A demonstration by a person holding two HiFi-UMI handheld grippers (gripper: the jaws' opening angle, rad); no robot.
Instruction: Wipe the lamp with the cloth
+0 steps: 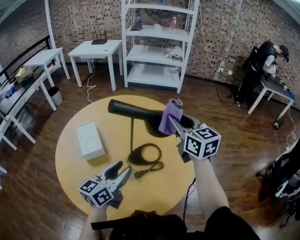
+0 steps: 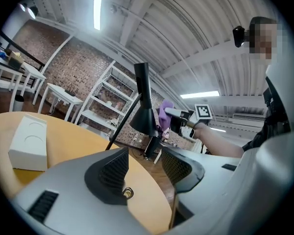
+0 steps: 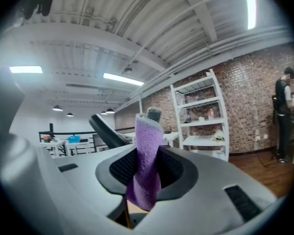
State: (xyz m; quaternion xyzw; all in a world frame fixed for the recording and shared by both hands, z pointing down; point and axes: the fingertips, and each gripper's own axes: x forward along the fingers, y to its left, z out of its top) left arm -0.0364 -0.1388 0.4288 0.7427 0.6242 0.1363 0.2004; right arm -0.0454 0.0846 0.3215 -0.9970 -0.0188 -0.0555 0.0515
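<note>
A black desk lamp stands on the round wooden table; its round base is near the middle and its long head reaches left. My right gripper is shut on a purple cloth, which it holds upright beside the lamp's shade. In the right gripper view the cloth fills the gap between the jaws, with the lamp's arm just behind. My left gripper hovers low over the table's front, open and empty, and points toward the lamp.
A white box lies on the table's left side. The lamp's cord curls in front of the base. A white shelf and white tables stand along the brick wall. A person works at a desk at the back right.
</note>
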